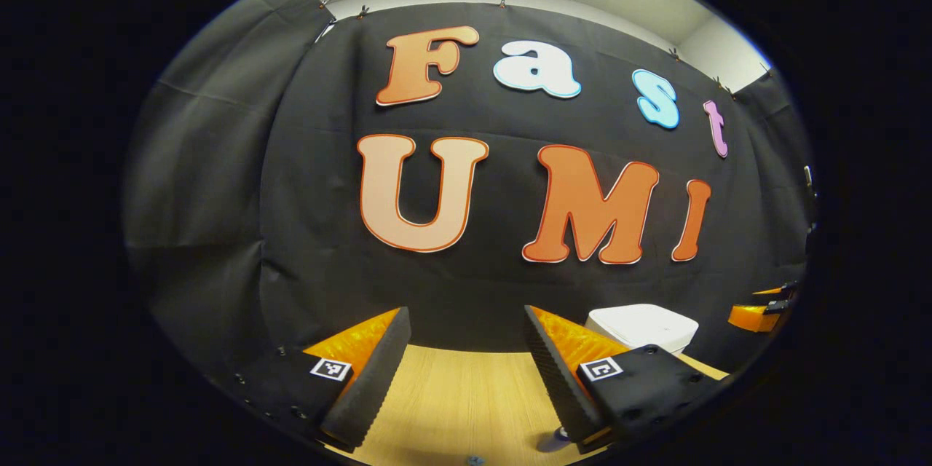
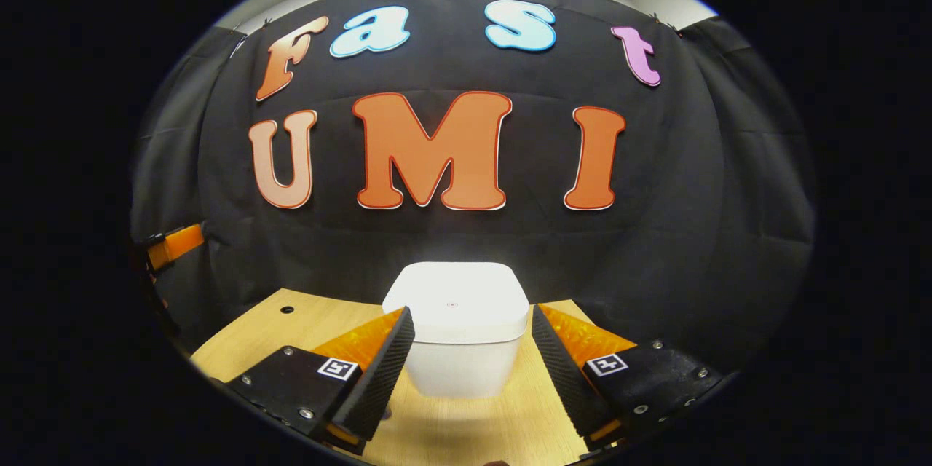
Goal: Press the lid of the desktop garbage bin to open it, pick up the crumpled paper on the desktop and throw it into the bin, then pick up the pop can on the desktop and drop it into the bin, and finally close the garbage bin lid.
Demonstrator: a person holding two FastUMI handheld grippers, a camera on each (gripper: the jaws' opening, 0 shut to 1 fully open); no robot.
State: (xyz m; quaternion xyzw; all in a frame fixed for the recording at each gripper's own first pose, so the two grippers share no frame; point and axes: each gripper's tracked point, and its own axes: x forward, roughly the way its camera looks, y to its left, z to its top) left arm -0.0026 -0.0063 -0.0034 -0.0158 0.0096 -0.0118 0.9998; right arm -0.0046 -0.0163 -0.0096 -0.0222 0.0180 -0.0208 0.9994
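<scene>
A white desktop garbage bin (image 2: 459, 328) with its lid down stands on the wooden table (image 2: 291, 324), straight ahead of my right gripper (image 2: 473, 328). That gripper is open, its fingers framing the bin without touching it. In the left gripper view the same bin (image 1: 644, 326) sits to the right, partly behind the right finger. My left gripper (image 1: 466, 331) is open over bare wood with nothing between its fingers. The other gripper shows as an orange part at the far right (image 1: 761, 313) of the left gripper view, and at the far left (image 2: 171, 245) of the right gripper view.
The wooden table (image 1: 459, 393) ends at the black cloth wall close behind the bin. A small round hole (image 2: 287, 309) lies in the tabletop left of the bin. A small dark object (image 1: 557, 437) peeks out by the left gripper's right finger.
</scene>
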